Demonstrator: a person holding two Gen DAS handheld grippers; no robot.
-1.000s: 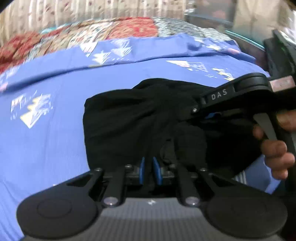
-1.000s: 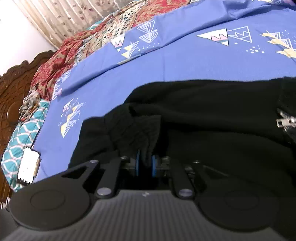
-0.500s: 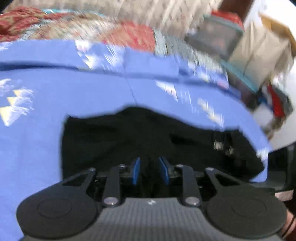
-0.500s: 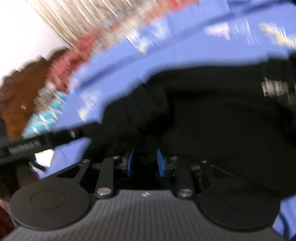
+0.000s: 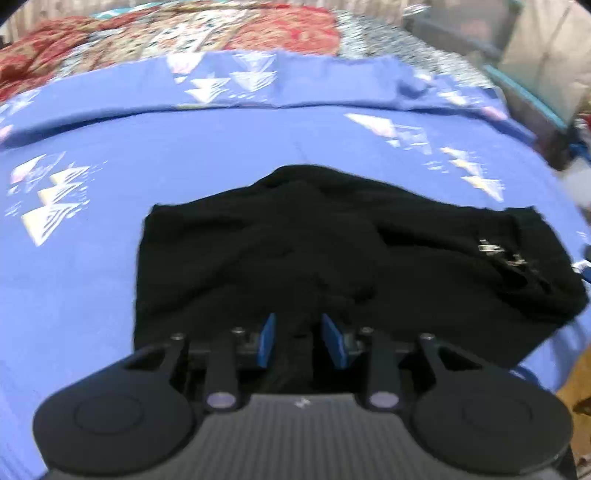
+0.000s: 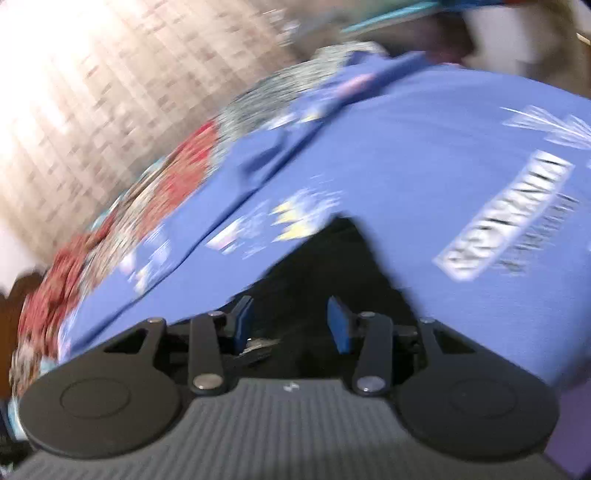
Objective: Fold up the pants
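A bed [image 5: 221, 155] under a blue sheet [image 5: 92, 280] printed with pale triangles, a red patterned quilt [image 5: 280, 29] along its far edge — beyond it a bright, leaf-patterned curtain [image 6: 92, 74].

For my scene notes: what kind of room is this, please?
Most likely a bedroom: the black pants lie on a bed with a blue triangle-printed sheet, a red patterned quilt behind it, and a beige curtain.

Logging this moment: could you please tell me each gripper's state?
Left gripper: open, above the black pants.
Right gripper: open, holding nothing.
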